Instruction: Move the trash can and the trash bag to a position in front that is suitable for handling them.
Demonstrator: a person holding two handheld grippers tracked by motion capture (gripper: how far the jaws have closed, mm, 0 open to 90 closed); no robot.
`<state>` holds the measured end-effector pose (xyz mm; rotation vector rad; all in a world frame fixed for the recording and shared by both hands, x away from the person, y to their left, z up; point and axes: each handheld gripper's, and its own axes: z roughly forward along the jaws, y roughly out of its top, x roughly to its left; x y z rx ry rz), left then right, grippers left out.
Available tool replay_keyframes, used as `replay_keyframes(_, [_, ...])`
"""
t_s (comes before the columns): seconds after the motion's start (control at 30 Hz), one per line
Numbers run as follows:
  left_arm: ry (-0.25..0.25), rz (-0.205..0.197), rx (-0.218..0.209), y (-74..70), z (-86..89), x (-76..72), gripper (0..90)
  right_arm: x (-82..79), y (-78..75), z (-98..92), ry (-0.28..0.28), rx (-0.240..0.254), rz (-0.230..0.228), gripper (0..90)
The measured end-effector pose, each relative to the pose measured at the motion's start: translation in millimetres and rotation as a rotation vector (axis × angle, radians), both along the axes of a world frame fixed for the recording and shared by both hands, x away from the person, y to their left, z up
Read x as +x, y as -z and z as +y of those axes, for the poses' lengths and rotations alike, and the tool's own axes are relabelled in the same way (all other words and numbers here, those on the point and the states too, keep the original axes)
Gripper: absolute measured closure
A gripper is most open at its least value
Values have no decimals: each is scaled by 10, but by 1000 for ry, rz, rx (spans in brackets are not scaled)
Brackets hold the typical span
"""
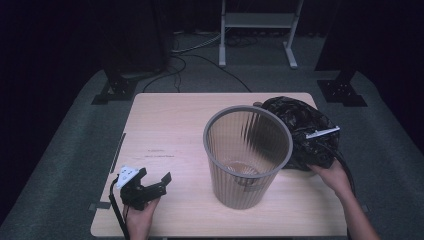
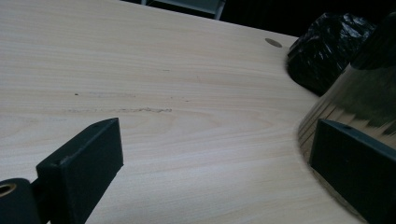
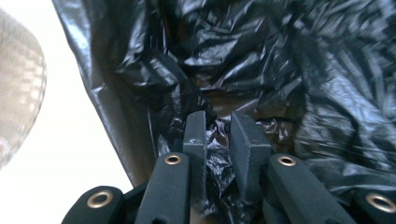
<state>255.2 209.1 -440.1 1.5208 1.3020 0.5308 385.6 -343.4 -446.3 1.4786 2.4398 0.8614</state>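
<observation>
A translucent ribbed wastebasket (image 1: 247, 155) stands upright in the middle of the wooden table (image 1: 165, 125). Its wall shows at the right of the left gripper view (image 2: 359, 100) and at the left edge of the right gripper view (image 3: 16, 88). A crumpled black plastic bag (image 1: 300, 127) lies right of it and touches it. My right gripper (image 3: 218, 122) is shut on a fold of the black bag (image 3: 280, 70), and it sits at the bag's near right side (image 1: 320, 145). My left gripper (image 1: 157, 177) rests open near the table's front left corner, with nothing between its fingers (image 2: 84, 163).
Beyond the table's far edge stand a white metal frame (image 1: 257, 30), black stand feet (image 1: 115, 87) and loose cables on a grey floor. A thin dark strip (image 1: 118, 152) runs along the table's left side.
</observation>
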Motion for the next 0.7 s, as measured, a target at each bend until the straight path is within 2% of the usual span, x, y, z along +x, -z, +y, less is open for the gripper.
replay_keyframes(0.1, [5, -2, 6, -1, -11, 1, 18, -95, 56, -16, -25, -21, 13, 782])
replay_keyframes(0.27, [0, -1, 6, 1, -6, 1, 18, -272, 89, -80, -53, -27, 32, 782])
replay_keyframes(0.47, [3, 0, 3, -2, -15, -1, 18, -597, 107, -122, -105, -33, 46, 780])
replay_keyframes(0.7, [3, 0, 9, 0, -32, -4, 18, -988, 47, -160, -159, -38, 58, 770])
